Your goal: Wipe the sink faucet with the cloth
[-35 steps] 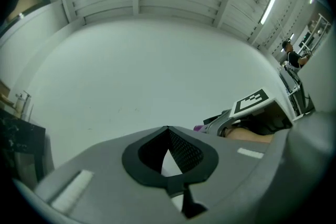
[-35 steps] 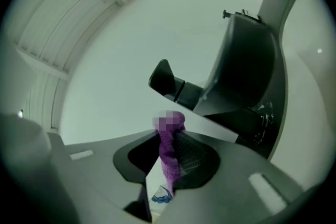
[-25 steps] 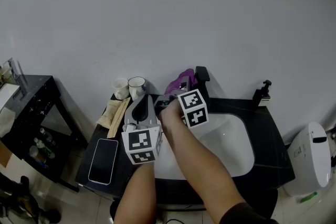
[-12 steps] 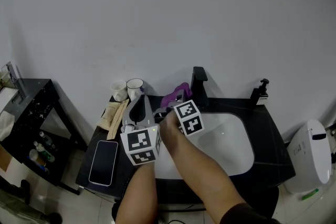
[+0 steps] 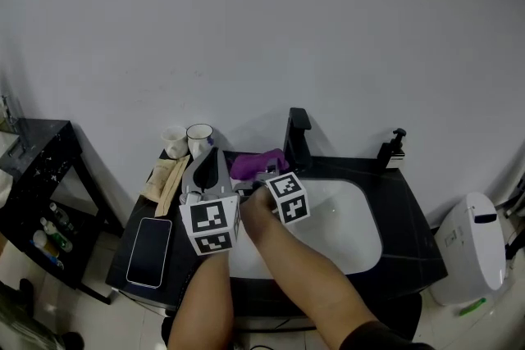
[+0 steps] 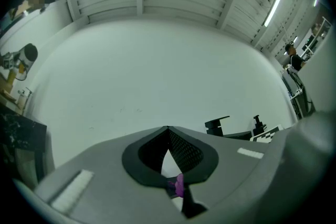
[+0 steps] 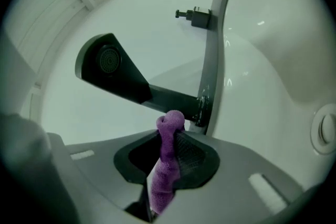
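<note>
The black faucet (image 5: 297, 135) stands behind the white sink (image 5: 338, 232). A purple cloth (image 5: 256, 163) lies bunched over the counter left of the faucet, between my two grippers. My right gripper (image 5: 262, 176) is shut on it; in the right gripper view the cloth (image 7: 165, 165) sticks up between the jaws, with the faucet spout (image 7: 113, 72) just beyond. My left gripper (image 5: 215, 155) points at the wall, jaws together. A small bit of purple cloth (image 6: 179, 185) shows pinched low between its jaws, and the faucet (image 6: 218, 124) is off to the right.
Two cups (image 5: 187, 138) stand at the counter's back left, by a folded tan cloth (image 5: 164, 176). A phone (image 5: 149, 240) lies on the left front corner. A soap dispenser (image 5: 393, 148) stands at the back right. A white bin (image 5: 467, 246) is on the floor right, a black shelf (image 5: 37, 176) left.
My right gripper has drawn back left and toward me, away from the faucet, taking the purple cloth with it. The left gripper has stayed about where it was.
</note>
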Demonstrator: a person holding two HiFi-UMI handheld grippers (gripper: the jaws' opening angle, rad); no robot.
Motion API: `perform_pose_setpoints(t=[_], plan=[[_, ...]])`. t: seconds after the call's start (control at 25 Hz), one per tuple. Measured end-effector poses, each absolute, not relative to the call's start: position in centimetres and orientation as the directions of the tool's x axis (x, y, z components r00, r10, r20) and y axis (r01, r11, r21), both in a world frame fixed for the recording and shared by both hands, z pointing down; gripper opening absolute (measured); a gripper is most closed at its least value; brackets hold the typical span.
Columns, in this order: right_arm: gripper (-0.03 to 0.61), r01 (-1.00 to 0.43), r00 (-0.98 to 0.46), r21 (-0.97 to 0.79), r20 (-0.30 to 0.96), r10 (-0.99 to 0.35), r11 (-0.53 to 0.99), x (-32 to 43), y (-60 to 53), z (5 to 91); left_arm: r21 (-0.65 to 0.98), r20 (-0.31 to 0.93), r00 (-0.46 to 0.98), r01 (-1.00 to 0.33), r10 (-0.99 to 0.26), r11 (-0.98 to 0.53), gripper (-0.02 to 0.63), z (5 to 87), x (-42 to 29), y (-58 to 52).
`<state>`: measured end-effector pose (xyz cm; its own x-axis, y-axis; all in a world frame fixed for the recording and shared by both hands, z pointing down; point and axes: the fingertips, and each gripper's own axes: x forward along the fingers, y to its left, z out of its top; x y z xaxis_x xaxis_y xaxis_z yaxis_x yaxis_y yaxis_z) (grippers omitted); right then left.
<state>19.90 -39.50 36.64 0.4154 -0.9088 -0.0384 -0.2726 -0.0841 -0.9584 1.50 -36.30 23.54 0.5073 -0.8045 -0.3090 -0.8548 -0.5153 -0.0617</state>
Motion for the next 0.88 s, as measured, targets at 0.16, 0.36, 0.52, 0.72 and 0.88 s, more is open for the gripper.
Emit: perform_pose_setpoints(t=[0.16, 0.36, 0.52, 0.72, 0.88], plan=[[0.054, -0.395, 0.313, -0.908, 0.013, -0.950, -0.143, 20.5, -37.2, 35.9, -0.095, -0.295, 0.521, -0.850, -0.801, -0.518, 0.017, 23.6, 2.7, -36.1], [0.055, -0.606, 0.237, -0.770, 0.066, -0.969, -0.201, 22.5, -33.4, 33.9, -0.144, -0.229, 0.543, -0.840, -0.808, -0.524, 0.017, 25.1, 4.2, -36.4], [0.054, -0.752, 0.238, -0.622, 0.051, -0.970, -0.218, 25.9, -29.9, 31.9, -0.112, -0.180, 0.569, -0.822, -0.802, -0.558, 0.017, 26.2, 5.2, -36.6], [0.054, -0.938, 0.148, -0.320, -0.022, -0.989, -0.134, 27.6, -27.7, 27.7, -0.093, -0.143, 0.609, -0.793, -0.780, -0.602, 0.017, 27.1, 6.4, -36.2], [0.056, -0.986, 0.101, 0.114, -0.142, -0.985, -0.118, 27.7, -25.7, 24.0, -0.080, -0.125, 0.650, -0.760, -0.750, -0.645, 0.017, 27.1, 8.0, -35.5]])
